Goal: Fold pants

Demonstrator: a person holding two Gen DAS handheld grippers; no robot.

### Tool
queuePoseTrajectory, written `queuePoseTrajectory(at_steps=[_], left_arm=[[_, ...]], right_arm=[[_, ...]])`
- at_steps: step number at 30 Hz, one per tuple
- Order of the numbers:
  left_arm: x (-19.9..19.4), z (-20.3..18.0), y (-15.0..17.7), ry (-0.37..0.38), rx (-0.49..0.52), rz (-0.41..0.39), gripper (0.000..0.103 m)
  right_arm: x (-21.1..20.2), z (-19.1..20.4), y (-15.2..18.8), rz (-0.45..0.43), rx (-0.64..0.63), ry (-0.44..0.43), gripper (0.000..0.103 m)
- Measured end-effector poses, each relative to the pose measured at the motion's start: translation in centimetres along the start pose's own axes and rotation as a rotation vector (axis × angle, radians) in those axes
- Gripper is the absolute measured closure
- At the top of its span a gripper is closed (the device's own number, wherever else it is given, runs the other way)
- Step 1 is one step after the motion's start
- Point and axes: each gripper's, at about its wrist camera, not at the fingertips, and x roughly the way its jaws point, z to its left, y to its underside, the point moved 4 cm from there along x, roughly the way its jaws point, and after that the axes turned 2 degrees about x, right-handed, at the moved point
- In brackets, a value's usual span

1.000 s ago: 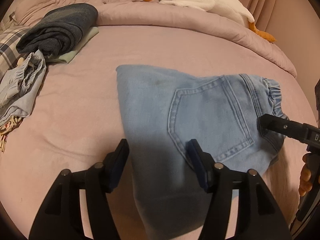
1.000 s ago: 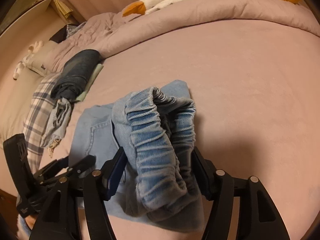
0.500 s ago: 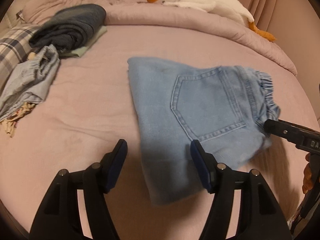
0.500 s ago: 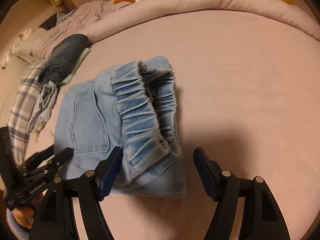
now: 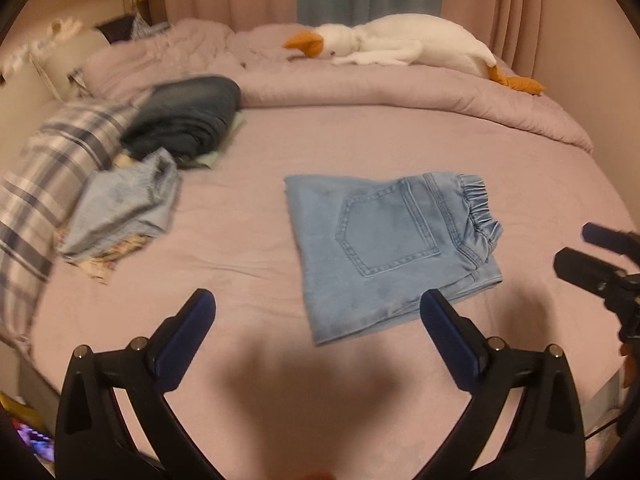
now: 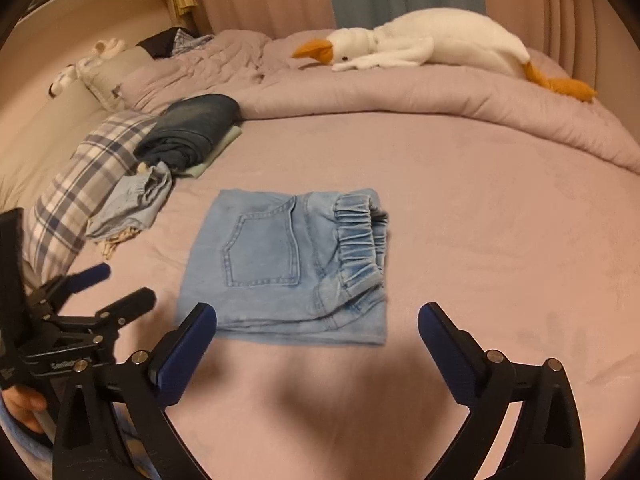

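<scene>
The folded pants (image 6: 288,268) lie flat on the pink bed (image 6: 500,220) ahead of both claws, left claw (image 5: 318,312) and right claw (image 6: 317,322), which have just opened wide and hold nothing.

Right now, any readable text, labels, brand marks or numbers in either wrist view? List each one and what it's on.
White lettering on the left gripper body, low at the left edge of the right wrist view: a short printed word, too blurred to read.
Light blue jeans, folded on the bed: no tag or label visible.
Plush goose and the clothes pile: no text.
Nothing else legible in either view.
</scene>
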Motion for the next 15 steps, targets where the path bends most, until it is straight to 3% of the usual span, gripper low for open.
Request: queuePoseTrajectory(at_steps=[4, 15], left_arm=[[-2.0, -0.4, 0.5, 0.046, -0.016, -0.019, 0.001], [-3.7, -1.3, 0.8, 0.054, -0.019, -0.034, 0.001]], right_arm=[[-1.9, 0.7, 0.1, -0.026, -0.02, 0.008, 0.002], [-3.8, 2.6, 0.8, -0.06, -0.045, -0.021, 0.002]])
